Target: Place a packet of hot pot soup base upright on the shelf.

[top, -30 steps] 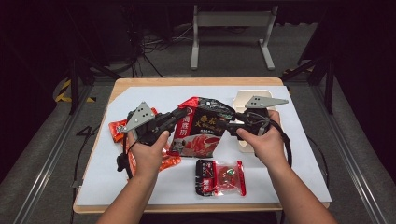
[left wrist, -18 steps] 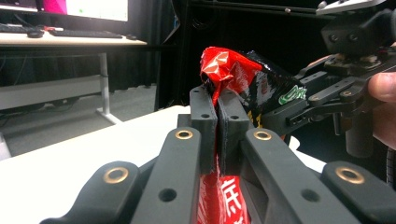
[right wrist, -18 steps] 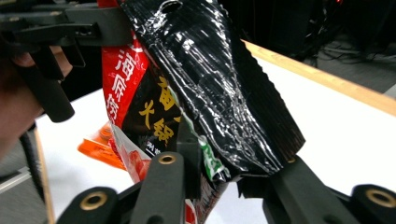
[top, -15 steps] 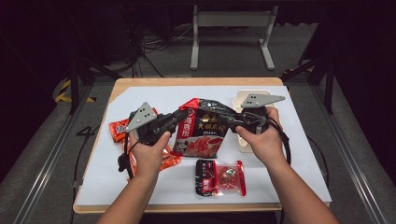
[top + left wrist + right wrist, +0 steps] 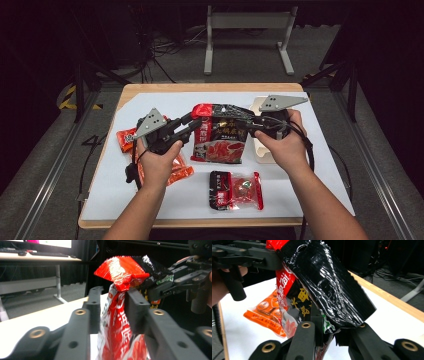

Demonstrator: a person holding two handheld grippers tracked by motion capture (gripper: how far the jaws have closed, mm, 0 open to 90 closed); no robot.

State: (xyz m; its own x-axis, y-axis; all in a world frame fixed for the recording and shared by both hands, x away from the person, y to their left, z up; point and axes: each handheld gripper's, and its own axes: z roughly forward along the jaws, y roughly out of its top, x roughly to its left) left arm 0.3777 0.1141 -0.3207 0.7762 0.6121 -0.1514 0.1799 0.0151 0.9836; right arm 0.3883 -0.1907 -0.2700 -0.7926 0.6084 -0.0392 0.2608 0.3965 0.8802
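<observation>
White sheeting (image 5: 320,165) covers the wooden table, where a small red packet (image 5: 236,189) lies nearest the person and orange packets (image 5: 176,170) are half hidden under the left hand. Above them a red-and-black bag (image 5: 220,132) is held up between the grippers. Its left edge sits between the left gripper's (image 5: 113,298) jaws, which have just been opening, with a gap at one pad; its right edge is clamped by the right gripper (image 5: 329,327), a cream object (image 5: 261,150) largely hidden behind.

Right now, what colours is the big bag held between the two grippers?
The bag is red and black, shown best in the high view.
</observation>
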